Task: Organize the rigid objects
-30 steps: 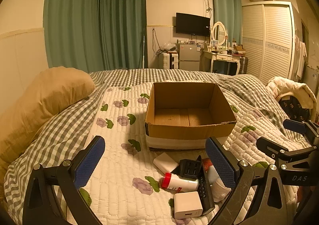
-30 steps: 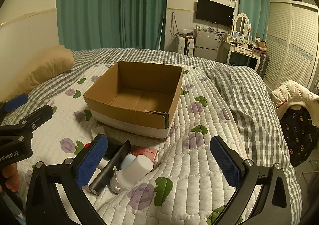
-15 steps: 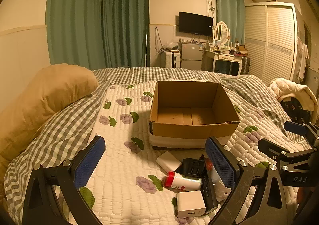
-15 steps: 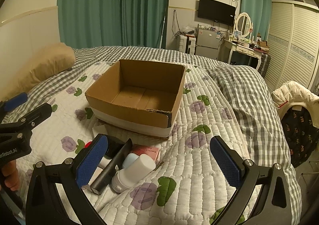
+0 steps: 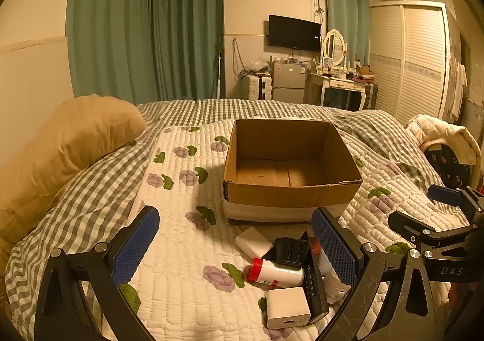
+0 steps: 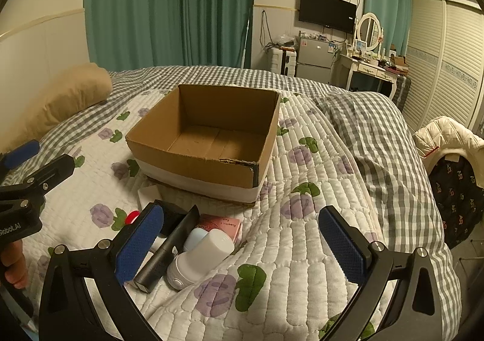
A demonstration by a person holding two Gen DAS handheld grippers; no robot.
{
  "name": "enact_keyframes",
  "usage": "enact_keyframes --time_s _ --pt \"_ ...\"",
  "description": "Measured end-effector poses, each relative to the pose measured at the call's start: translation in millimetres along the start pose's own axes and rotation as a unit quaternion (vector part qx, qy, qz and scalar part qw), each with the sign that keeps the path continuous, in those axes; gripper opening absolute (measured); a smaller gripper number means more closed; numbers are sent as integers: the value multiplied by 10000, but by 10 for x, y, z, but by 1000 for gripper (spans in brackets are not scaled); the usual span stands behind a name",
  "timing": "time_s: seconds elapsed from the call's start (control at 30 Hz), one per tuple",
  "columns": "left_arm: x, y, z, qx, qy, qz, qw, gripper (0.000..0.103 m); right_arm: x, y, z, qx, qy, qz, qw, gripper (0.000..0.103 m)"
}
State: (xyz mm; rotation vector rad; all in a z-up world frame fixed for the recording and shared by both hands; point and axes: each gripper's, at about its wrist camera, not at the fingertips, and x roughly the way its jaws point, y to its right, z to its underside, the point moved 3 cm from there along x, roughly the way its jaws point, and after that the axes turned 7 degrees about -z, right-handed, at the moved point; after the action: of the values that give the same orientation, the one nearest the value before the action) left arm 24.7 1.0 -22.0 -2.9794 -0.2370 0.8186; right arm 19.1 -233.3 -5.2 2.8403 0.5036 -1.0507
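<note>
A bed [image 5: 181, 286] with a white flower-print quilt fills the frame; an open brown cardboard box [image 5: 290, 193] sits centre, small items clustered lower right, a tan pillow [image 5: 60, 147] at left.

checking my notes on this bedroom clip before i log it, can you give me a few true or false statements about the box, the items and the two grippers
1. The cardboard box has nothing inside it. True.
2. The left gripper is clamped on the red-capped bottle. False: its fingers are spread wide and hold nothing; the bottle lies on the quilt.
3. The small items lie in a pile on the quilt in front of the box. True.
4. The white charger cube sits on top of the box rim. False: it lies on the quilt at the near end of the pile.
5. The right gripper is open and empty. True.
6. The black remote stands upright. False: it lies down beside the white cylindrical device.
</note>
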Motion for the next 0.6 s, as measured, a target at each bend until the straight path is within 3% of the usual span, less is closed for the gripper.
enact_keyframes --time_s 0.43,0.6 --pt "74 13 23 12 -139 6 9999 103 39 2 -12 -41 -94 -22 9999 103" --pt "243 13 135 -47 -482 49 9988 103 167 28 37 -62 -330 16 9994 103"
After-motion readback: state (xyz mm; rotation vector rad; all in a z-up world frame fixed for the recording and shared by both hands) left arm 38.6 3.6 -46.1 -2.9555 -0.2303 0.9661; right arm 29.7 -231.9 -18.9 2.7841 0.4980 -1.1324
